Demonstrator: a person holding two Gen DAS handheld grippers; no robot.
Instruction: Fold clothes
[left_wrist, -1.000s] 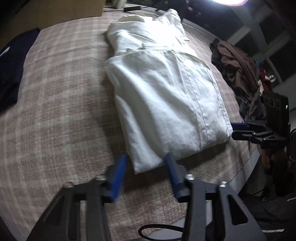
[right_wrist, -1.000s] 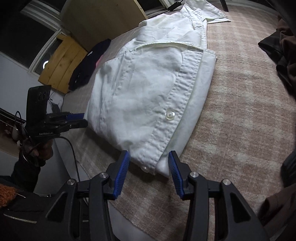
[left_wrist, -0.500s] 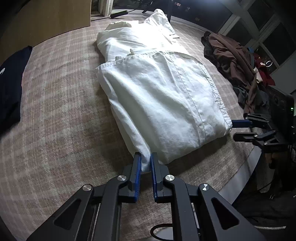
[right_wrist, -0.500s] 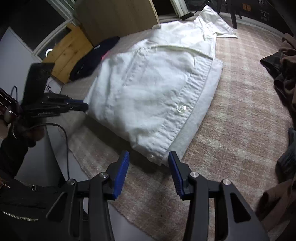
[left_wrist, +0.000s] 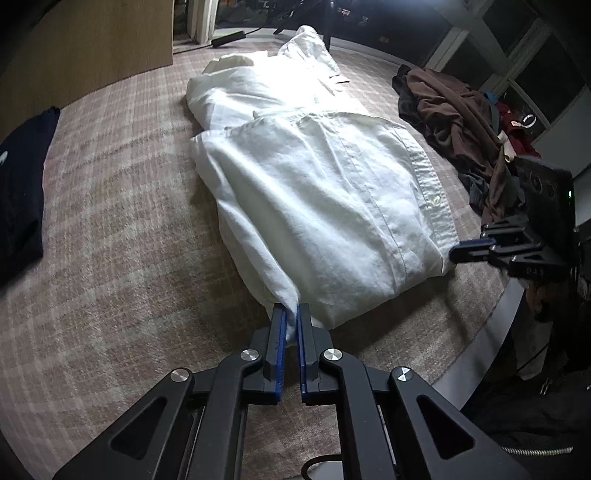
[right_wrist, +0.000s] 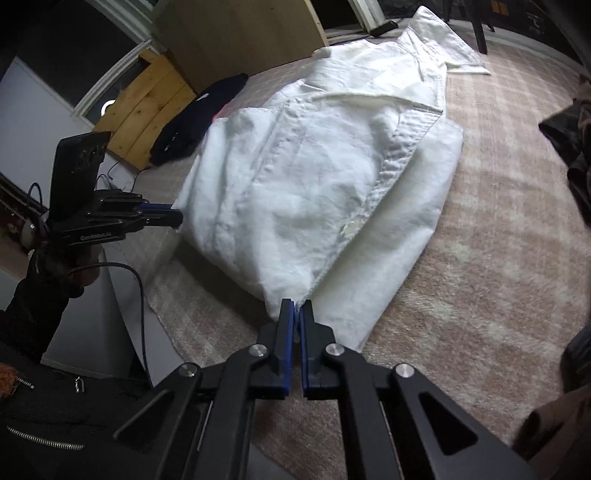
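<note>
A white button shirt (left_wrist: 317, 192) lies partly folded lengthwise on a plaid cloth (left_wrist: 110, 206), collar at the far end. My left gripper (left_wrist: 291, 317) is shut on the shirt's near left hem corner and lifts it slightly. My right gripper (right_wrist: 296, 309) is shut on the near right hem corner by the button placket (right_wrist: 384, 184). Each gripper also shows in the other's view, the right gripper (left_wrist: 458, 253) and the left gripper (right_wrist: 177, 218), both at the shirt's near corners.
A pile of brown and dark clothes (left_wrist: 458, 110) lies at the right of the table. A folded dark navy garment (left_wrist: 18, 192) lies at the left. A wooden panel (left_wrist: 85, 48) stands behind. The table's near edge (left_wrist: 491, 332) runs by my right hand.
Both grippers moved in onto the shirt's near hem corners and closed on them; the left shut half a second ago, the right just now. The hem corners are lifted slightly.
</note>
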